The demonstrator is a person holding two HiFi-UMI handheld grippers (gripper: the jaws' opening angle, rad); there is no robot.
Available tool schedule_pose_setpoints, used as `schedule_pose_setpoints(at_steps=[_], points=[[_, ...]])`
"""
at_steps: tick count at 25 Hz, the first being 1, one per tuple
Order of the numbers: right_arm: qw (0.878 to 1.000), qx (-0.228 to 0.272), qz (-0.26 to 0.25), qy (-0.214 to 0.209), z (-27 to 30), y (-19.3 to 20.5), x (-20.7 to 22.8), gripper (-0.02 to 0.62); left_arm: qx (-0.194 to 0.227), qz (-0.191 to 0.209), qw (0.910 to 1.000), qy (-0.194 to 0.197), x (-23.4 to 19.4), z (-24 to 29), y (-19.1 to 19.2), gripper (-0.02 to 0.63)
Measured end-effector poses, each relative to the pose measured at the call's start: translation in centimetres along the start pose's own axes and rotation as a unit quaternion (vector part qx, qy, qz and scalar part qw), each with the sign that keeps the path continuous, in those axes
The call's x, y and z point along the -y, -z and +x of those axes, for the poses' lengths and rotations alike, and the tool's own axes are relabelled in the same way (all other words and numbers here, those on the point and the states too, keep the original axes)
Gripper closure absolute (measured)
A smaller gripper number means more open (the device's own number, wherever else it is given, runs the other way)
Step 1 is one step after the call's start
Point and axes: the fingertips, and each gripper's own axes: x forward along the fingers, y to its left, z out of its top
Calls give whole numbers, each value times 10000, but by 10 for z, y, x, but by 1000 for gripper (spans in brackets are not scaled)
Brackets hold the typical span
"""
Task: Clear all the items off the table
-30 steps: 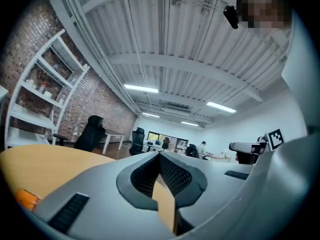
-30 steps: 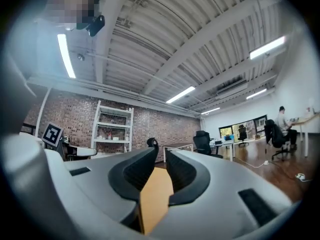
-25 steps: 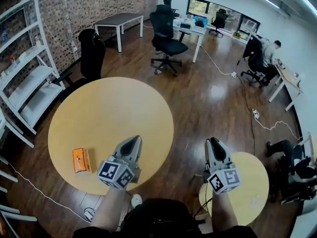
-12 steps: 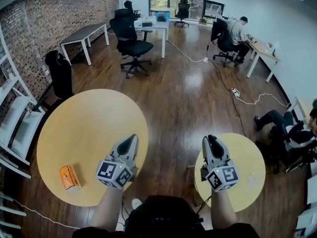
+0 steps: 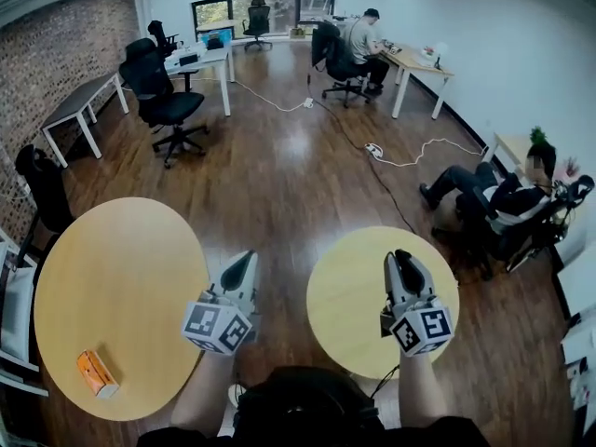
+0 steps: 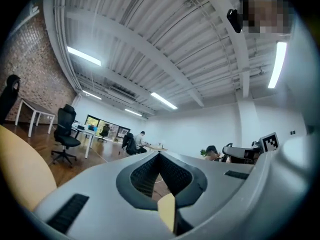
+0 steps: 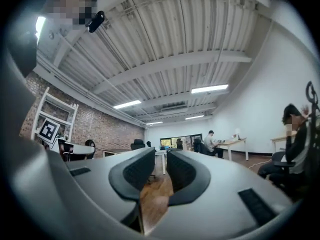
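An orange box (image 5: 96,373) lies near the front left edge of the large round wooden table (image 5: 121,287), the only item I see on it. My left gripper (image 5: 242,266) hangs over the floor between that table and a small round table (image 5: 349,296); it is shut and empty, far right of the box. In the left gripper view its jaws (image 6: 159,155) meet at the tip. My right gripper (image 5: 401,261) is over the small table, slightly open, nothing between its fingers (image 7: 161,158). The small table's top looks bare.
Dark wood floor runs between and beyond the tables. A black office chair (image 5: 168,105) and white desks stand at the back left. One person sits at a far desk (image 5: 358,37), another on a seat at the right (image 5: 498,198). A white cable (image 5: 410,161) crosses the floor.
The head view has swung to the right: the large table and orange box slid to the left, and the small table now lies under my right gripper. Both grippers keep their pose.
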Motion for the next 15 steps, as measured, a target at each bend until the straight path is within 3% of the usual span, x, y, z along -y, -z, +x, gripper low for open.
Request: schedule_pose_setpoints(at_steps=[6, 10, 15], points=[[9953, 81, -100, 959, -50, -11, 52, 518, -207, -244, 9964, 788, 42, 45, 24, 606], [9814, 420, -330, 1844, -85, -29, 67, 518, -299, -395, 9902, 1307, 54, 71, 25, 606], [9660, 387, -472, 2512, -122, -31, 70, 518, -440, -585, 9771, 2000, 79, 96, 34, 606]])
